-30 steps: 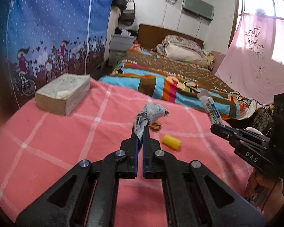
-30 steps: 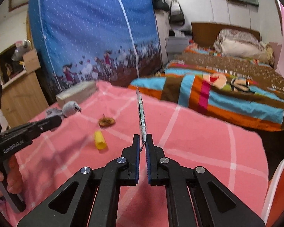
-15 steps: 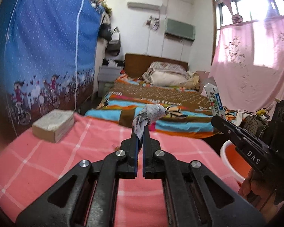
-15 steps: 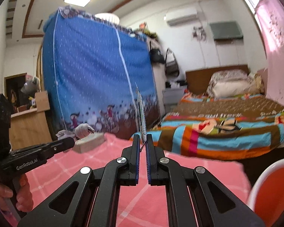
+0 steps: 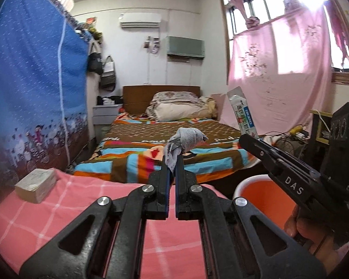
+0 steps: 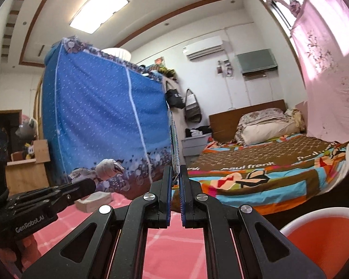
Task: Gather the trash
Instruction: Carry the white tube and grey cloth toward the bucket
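Left tongs [image 5: 171, 169] clamped on crumpled tissue [image 5: 186, 140], right tongs [image 6: 176, 174] pinching flat wrapper [image 6: 174, 144] edge-on. Both lifted off desk [image 5: 58, 209]; orange bin [image 5: 265, 197] at 4 o'clock, likely drop target.

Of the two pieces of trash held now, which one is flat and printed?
The white packet in the right gripper: a thin, flat wrapper with printed text. The left gripper holds a crumpled grey wad, soft and unprinted.
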Tool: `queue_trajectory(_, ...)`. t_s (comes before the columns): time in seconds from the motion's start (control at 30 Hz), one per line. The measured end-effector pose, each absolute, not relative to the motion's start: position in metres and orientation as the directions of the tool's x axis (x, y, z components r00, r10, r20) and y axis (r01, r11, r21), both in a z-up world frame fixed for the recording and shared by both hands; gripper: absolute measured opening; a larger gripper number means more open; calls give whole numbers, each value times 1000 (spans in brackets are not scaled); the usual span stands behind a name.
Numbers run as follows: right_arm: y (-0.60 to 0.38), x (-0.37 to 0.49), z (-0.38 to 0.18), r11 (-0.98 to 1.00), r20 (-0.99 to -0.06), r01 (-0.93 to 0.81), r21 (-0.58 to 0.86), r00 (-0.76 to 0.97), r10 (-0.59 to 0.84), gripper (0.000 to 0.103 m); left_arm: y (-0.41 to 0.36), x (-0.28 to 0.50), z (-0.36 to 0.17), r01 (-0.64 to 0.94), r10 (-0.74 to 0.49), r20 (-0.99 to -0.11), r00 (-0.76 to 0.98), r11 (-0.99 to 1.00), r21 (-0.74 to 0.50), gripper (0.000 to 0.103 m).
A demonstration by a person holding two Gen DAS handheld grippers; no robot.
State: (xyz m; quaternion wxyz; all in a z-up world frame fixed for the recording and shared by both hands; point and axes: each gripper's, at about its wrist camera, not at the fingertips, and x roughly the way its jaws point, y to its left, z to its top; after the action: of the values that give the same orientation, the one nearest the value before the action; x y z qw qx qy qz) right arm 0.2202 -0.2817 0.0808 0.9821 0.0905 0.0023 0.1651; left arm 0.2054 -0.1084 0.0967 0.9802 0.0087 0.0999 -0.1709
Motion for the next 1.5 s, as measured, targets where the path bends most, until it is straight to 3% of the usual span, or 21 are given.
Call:
queue_trajectory(0.43, -343, 195, 73, 962, 7, -172, 213, 985, 175, 4, -174, 196, 91, 465, -452, -225, 863, 885, 7, 7)
queue_trajectory(1.5, -422, 194, 39, 931, -223, 91, 354, 975, -11, 6, -260, 217, 53, 585, -549, -490, 677, 806, -94, 8)
